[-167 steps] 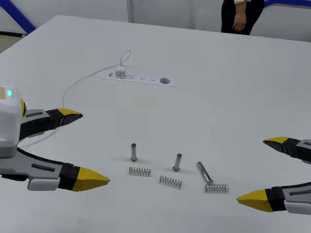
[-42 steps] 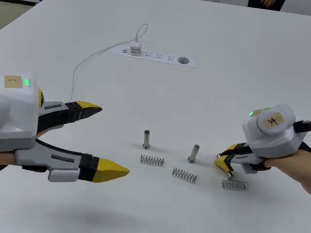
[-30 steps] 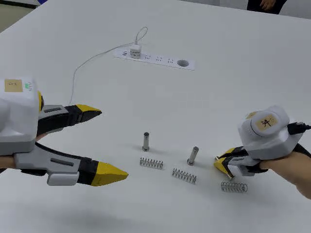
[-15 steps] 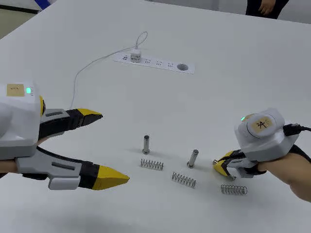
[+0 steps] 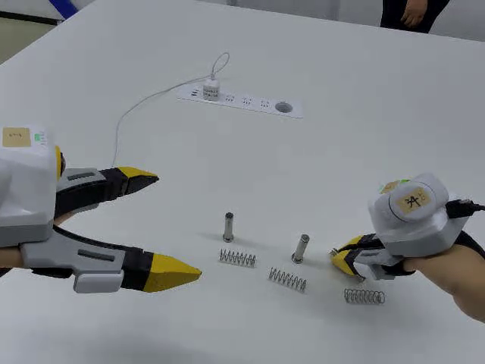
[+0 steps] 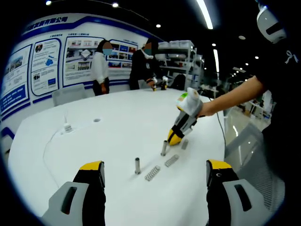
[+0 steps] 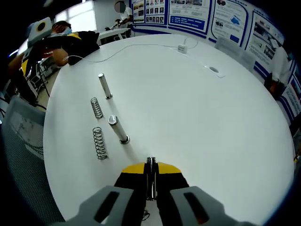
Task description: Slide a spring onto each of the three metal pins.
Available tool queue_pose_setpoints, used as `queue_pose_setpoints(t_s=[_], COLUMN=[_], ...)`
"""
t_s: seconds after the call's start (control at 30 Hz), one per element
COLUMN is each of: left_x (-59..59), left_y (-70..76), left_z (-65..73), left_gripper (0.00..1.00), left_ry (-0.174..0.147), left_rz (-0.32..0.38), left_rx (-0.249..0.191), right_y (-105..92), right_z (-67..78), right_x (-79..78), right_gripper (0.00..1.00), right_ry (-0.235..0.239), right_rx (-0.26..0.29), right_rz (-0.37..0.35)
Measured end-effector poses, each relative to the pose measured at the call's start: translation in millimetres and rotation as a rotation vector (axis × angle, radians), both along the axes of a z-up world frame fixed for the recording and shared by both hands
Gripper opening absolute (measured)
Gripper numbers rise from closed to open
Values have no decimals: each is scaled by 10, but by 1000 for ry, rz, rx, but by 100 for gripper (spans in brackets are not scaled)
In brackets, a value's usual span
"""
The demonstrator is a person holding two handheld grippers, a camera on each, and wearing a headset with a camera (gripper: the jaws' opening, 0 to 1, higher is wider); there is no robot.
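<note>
My right claw (image 5: 345, 258), lower right in head view, grips one metal pin (image 7: 150, 183) at the tabletop (image 5: 341, 114); my left claw (image 5: 168, 224), lower left, is released.

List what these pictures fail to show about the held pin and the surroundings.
- Right gripper view: the shut jaws cover most of the gripped pin. In the head view, the right gripper hides it.
- Whether that pin touches the table: cannot tell.
- Left gripper view: the text on the wall posters is too small to read.
- Head view: the left edge cuts off the body of the left gripper.
</note>
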State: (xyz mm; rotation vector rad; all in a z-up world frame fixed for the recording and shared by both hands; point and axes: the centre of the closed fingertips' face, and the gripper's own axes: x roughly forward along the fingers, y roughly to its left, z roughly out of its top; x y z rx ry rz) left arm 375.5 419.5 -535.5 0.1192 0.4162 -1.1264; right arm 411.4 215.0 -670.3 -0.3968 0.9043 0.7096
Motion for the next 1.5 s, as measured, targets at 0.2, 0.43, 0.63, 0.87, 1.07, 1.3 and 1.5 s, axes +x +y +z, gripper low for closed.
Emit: queue_pose_setpoints(t_s=[0.2,0.43,0.63,0.87,1.07,1.3,1.5], left_x=[-11,-18,-19,-31,-34,-39,-58], left_y=[-3,0,-1,-5,-15,-33,-25], left_z=[-2,22,39,42,59,89,73], left_gripper=[91,91,91,91,91,91,91], left_ry=[0,-4,-7,-7,-9,-12,-7], left_rz=[1,2,1,-4,-5,-6,-11], left_rx=[-5,-9,-12,-5,0,-5,6], right_y=[-20,-37,-62,-81,-62,-59,-77], right_z=[47,107,159,224,302,324,347], right_x=[3,-18,-25,-13,-13,-31,-46], right_gripper=[7,7,7,7,7,7,7], right_ry=[-16,-44,-68,-106,-143,-161,-187], right_rx=[13,24,44,86,137,150,175], right_rz=[-9,-1,-19,-38,-45,-44,-56])
